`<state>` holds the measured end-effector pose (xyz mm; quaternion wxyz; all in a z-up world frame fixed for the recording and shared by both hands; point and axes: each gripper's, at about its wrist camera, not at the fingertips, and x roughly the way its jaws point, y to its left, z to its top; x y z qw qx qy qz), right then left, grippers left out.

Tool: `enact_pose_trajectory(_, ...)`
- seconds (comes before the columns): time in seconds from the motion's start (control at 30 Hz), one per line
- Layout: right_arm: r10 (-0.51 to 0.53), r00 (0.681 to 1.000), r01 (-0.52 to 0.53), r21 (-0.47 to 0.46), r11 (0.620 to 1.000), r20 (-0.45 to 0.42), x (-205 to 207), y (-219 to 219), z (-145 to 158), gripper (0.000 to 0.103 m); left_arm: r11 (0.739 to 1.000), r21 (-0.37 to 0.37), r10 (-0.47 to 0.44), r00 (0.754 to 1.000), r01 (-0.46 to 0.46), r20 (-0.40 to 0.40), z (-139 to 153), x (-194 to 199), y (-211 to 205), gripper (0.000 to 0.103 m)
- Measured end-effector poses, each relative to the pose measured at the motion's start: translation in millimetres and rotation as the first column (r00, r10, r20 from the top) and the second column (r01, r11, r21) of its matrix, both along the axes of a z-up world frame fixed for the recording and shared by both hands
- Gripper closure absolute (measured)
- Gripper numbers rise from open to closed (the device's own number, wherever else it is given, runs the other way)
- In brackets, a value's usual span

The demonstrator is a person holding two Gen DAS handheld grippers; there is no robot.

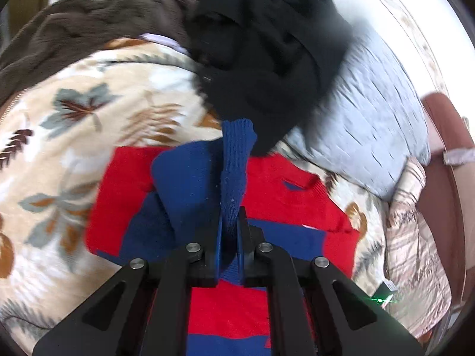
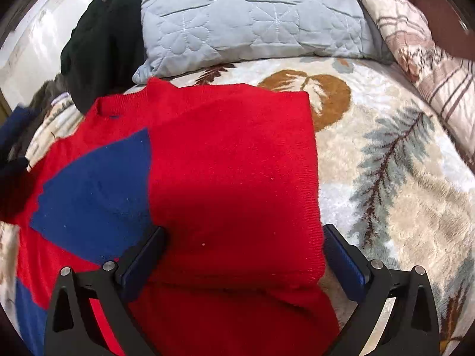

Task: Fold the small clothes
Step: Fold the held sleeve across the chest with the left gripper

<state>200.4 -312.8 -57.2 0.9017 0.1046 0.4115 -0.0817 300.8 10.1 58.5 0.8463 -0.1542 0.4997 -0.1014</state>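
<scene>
Two grippers work one sweater. The left gripper is clamped on the blue cuff, its jaws pressed nearly together on the knit, and the sleeve hangs lifted above the sweater, which lies flat on the leaf-print blanket. In the right wrist view the right gripper stands with its jaws wide apart, one on either side of the red side panel that is already folded over the body; its fingers seem to rest on or just above the knit, gripping nothing.

The step in hand looks like carrying the sleeve across the torso. To do it well, the cuff should travel low and taut so the sleeve lays down straight, without a twist, inside the outline of the body. The right gripper would do best pinning the folded panel, so the pull does not drag the sweater across the pile. Release only once the cuff lies flat.

A black garment and grey pillow sit just beyond the collar; the sleeve should stay clear of them.
</scene>
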Motion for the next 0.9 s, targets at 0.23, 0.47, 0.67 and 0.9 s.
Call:
enact_pose_trajectory(0.23,0.002,1.0,-0.002,0.021,1.0,0.015,1.5,-1.2,-1.3,0.0,0.996,-0.015,-0.089,0.995,0.088,-0.053,-26.9,-3.7,-68.0,0.097)
enact_pose_trajectory(0.47,0.001,1.0,-0.001,0.027,1.0,0.021,-0.4,-0.3,-0.7,0.0,0.992,0.029,-0.12,0.978,0.127,-0.172,-85.2,-5.9,-119.3,0.095)
enact_pose_trajectory(0.67,0.001,1.0,-0.001,0.033,0.999,0.018,-0.2,-0.6,-1.3,0.0,0.992,-0.039,-0.129,0.968,0.124,-0.214,-95.4,-16.2,-108.7,0.08)
enact_pose_trajectory(0.9,0.003,0.985,-0.011,0.047,0.999,0.17,-15.1,6.1,35.3,0.006,0.99,-0.108,-0.099,0.991,0.089,-0.092,-64.0,-59.4,-26.5,0.047)
